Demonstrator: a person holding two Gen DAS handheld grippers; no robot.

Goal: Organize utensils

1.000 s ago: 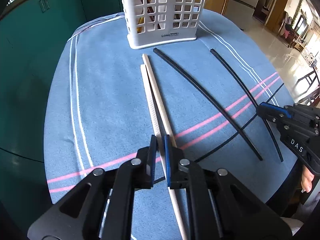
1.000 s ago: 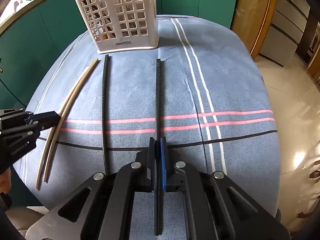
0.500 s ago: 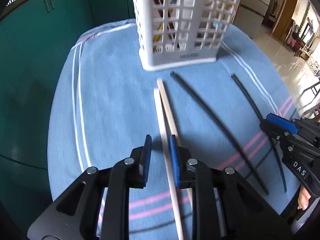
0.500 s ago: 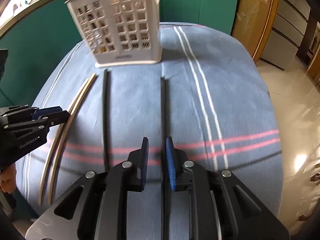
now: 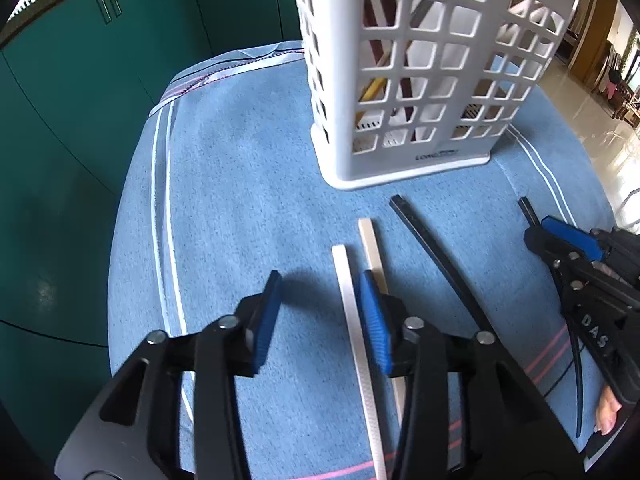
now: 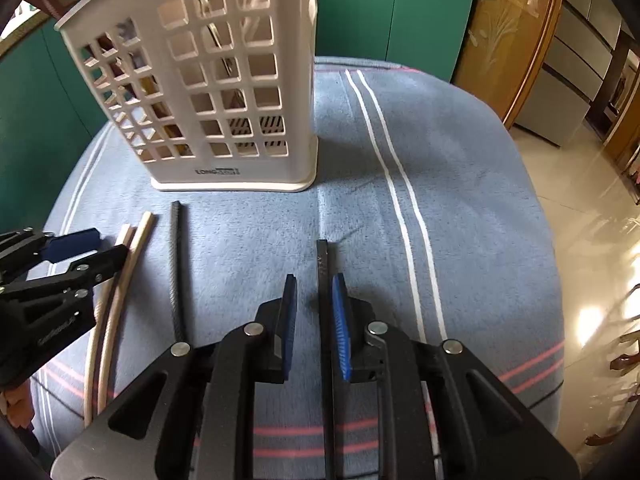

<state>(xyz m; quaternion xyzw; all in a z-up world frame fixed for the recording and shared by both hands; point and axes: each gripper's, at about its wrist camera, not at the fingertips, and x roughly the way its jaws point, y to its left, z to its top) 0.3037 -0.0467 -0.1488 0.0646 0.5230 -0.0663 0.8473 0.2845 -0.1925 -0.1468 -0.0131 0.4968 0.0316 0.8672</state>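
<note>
A blue cloth (image 6: 460, 168) with white, pink and dark stripes covers the table. Green cupboard doors (image 5: 80, 92) stand on the far side and go round to the left. To the right there is a brown wooden panel (image 6: 508, 40) with a plant picture on its glass. Past it stand grey drawers (image 6: 568, 68). The shiny pale floor (image 6: 592, 240) on the right glows with bright light.

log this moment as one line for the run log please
left gripper: open over pale chopsticks | right gripper: open, black chopstick between fingers | white basket: upright behind | nothing gripped
</note>
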